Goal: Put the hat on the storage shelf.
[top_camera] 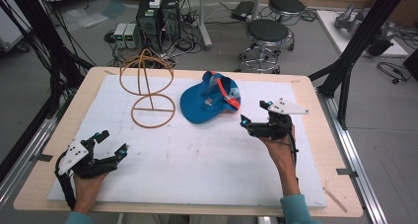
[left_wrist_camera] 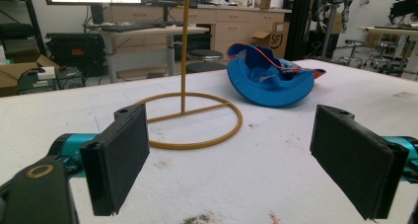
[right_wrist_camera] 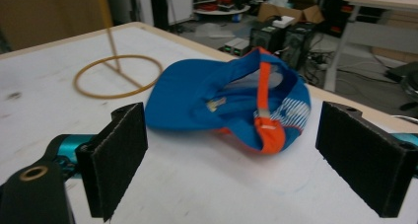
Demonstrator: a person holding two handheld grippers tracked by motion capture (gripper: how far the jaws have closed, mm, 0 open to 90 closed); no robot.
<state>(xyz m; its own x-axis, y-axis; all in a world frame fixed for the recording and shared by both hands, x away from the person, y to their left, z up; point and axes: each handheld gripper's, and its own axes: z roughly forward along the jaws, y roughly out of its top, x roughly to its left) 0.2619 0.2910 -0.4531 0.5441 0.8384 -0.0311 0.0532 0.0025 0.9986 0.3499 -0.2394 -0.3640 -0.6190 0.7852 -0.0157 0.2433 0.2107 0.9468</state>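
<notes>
A blue cap (top_camera: 207, 101) with an orange strap lies upside down at the middle back of the white board; it lies on its crown in the left gripper view (left_wrist_camera: 270, 81) and close ahead in the right gripper view (right_wrist_camera: 224, 98). A tan wire hat stand (top_camera: 149, 86) with a round base ring (left_wrist_camera: 194, 120) (right_wrist_camera: 117, 76) stands left of the cap. My right gripper (top_camera: 255, 113) is held above the board just right of the cap, open and empty. At the near left my left gripper (top_camera: 112, 143) rests low, open, nothing between its pads (left_wrist_camera: 118, 157).
The white board (top_camera: 197, 160) covers a wooden table (top_camera: 325, 150). Black frame posts (top_camera: 355, 41) rise at the right and left. Stools (top_camera: 267, 39), computer boxes (top_camera: 157, 17) and cables crowd the floor beyond the far edge.
</notes>
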